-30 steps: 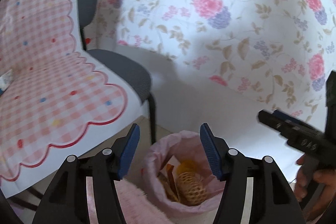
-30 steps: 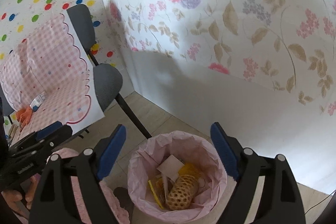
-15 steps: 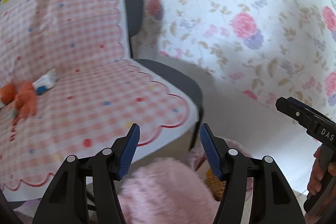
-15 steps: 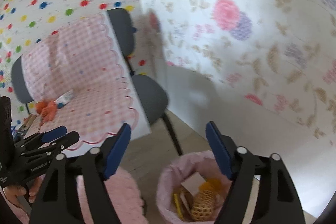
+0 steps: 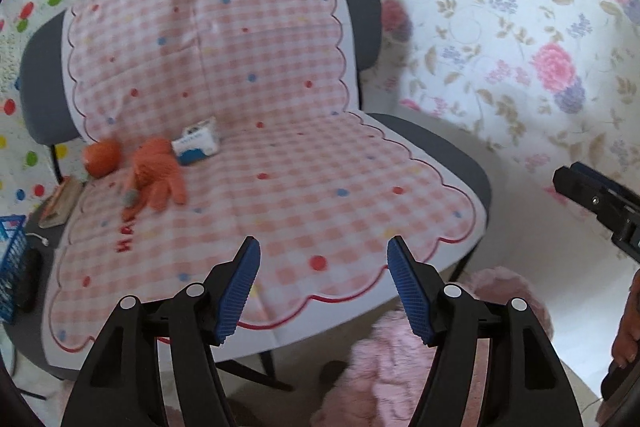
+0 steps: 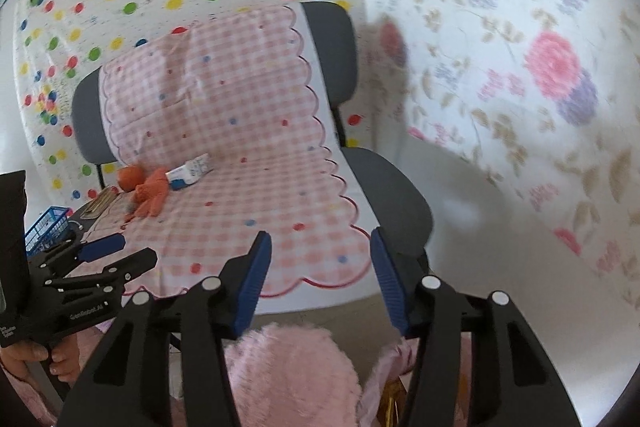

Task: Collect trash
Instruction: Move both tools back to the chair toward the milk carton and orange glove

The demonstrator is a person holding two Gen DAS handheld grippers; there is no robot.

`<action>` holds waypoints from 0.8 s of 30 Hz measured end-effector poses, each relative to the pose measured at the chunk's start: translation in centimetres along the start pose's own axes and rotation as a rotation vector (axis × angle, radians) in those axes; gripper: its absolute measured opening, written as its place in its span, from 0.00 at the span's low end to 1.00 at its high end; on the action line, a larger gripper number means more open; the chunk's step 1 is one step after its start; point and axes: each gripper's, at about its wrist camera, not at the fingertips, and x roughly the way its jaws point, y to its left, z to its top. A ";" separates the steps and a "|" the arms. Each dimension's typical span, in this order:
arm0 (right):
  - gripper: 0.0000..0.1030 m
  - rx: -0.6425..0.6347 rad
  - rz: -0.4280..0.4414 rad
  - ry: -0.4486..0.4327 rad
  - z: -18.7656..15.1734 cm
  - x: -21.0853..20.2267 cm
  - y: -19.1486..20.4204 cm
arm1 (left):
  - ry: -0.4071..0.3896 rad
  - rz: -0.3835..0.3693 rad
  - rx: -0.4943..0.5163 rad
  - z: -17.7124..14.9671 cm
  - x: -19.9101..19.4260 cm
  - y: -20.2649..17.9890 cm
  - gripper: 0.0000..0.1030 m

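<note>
On the chair's pink checked cover (image 5: 304, 155) lie a crumpled orange peel (image 5: 156, 173) (image 6: 150, 195), a round orange piece (image 5: 102, 157) (image 6: 130, 177) and a small white and blue carton (image 5: 198, 143) (image 6: 190, 171). My left gripper (image 5: 324, 291) (image 6: 138, 247) hovers over the seat's front edge, well short of them; its jaws are opening with nothing between them. My right gripper (image 6: 320, 283) (image 5: 568, 177) hangs beside it, off the chair's right front corner; its jaws are closing on nothing. The pink-lined bin (image 6: 386, 359) shows only at the bottom edge.
A blue mesh basket (image 5: 12, 263) (image 6: 46, 227) and a flat brown object (image 5: 60, 203) sit left of the chair. A fluffy pink slipper (image 5: 392, 367) (image 6: 288, 371) is low in both views. Dotted and flowered sheets cover the walls behind the grey chair (image 6: 396, 195).
Both views have swung up and left from the bin to the chair seat, bringing the orange scraps and carton into view. The right gripper's jaws have narrowed; the left's have widened slightly.
</note>
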 end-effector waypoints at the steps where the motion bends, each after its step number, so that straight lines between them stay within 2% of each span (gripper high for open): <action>1: 0.50 -0.005 0.009 0.000 0.3 0.1 0.2 | 0.000 0.004 -0.004 0.2 0.0 0.2 0.65; 13: 0.52 -0.059 0.083 0.052 3.1 4.4 4.2 | 0.021 0.060 -0.075 1.7 1.5 4.9 0.65; 16: 0.52 -0.076 0.109 0.072 3.7 6.1 5.5 | 0.011 0.108 -0.090 1.8 1.9 6.9 0.68; 24: 0.52 -0.119 0.197 0.131 5.0 11.9 10.0 | 0.033 0.225 -0.160 1.9 3.1 13.8 0.68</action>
